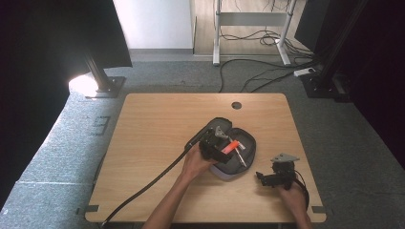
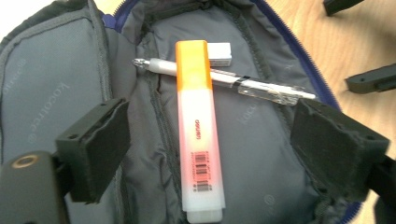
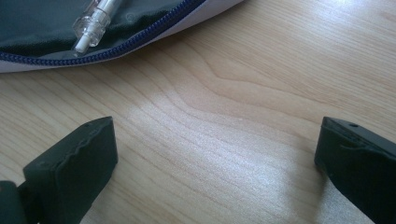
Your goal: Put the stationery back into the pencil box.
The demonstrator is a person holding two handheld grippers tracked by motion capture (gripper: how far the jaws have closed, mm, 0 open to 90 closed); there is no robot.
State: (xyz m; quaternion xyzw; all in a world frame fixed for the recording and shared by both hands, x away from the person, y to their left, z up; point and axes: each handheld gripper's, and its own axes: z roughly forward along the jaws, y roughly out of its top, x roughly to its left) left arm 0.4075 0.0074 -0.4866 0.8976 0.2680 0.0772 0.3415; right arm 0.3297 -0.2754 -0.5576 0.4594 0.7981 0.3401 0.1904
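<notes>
Left hand-held gripper [image 2: 205, 140] hovers wide open over the orange-capped translucent highlighter [image 2: 200, 135], lying loose in the open grey fabric pencil case [image 2: 42, 93] across a clear pen [image 2: 224, 79]. Right hand-held gripper [image 3: 215, 158] gapes empty above the wooden tabletop [image 3: 261, 93]. Careless lifting could snag the lining.

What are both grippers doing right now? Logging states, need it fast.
Left gripper: open, holding nothing, above the orange highlighter lying in the open pencil case.
Right gripper: open, holding nothing, over the table.
</notes>
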